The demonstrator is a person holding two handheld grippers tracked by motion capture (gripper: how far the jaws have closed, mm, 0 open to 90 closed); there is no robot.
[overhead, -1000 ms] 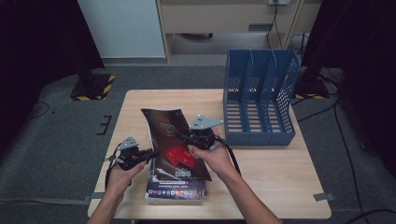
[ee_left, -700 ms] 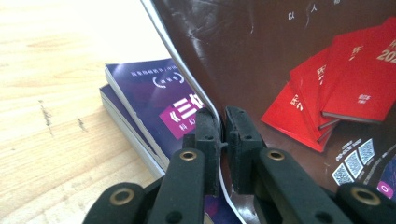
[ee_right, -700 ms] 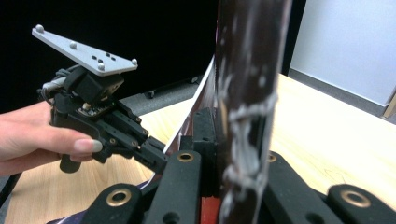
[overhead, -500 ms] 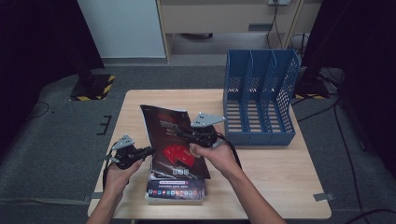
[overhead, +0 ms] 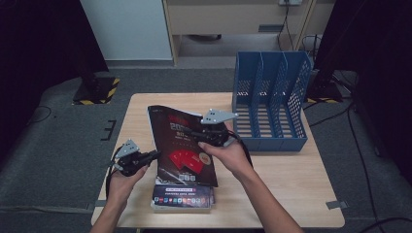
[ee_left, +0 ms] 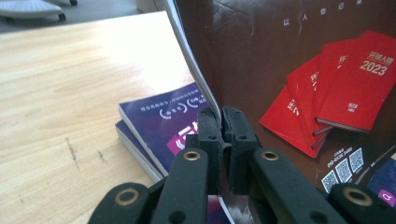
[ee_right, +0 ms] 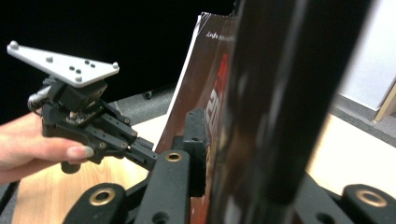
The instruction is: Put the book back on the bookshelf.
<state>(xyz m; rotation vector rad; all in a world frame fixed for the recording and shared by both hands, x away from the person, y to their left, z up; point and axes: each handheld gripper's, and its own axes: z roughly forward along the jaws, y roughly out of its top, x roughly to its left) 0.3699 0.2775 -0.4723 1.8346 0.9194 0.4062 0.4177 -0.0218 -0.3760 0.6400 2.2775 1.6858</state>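
Observation:
A dark brown magazine (overhead: 182, 145) with red books on its cover stands tilted up above a stack of purple books (overhead: 182, 196). My right gripper (overhead: 194, 132) is shut on the magazine's right edge, and the cover (ee_right: 205, 70) runs between its jaws (ee_right: 208, 135). My left gripper (overhead: 154, 154) is at the lower left edge. Its jaws (ee_left: 220, 119) are shut on the edge of the magazine (ee_left: 303, 60), just above the purple books (ee_left: 159, 126). The right gripper view also shows the left gripper (ee_right: 140, 154) with its grey plate.
A blue file rack (overhead: 272, 102) with three slots stands at the back right of the wooden table (overhead: 291, 184). Bare tabletop lies to the left (ee_left: 70, 93) and at the front right. Dark floor surrounds the table.
The left gripper drew slightly left half a second ago and is now back at the magazine's left edge. The right gripper and the magazine have barely moved.

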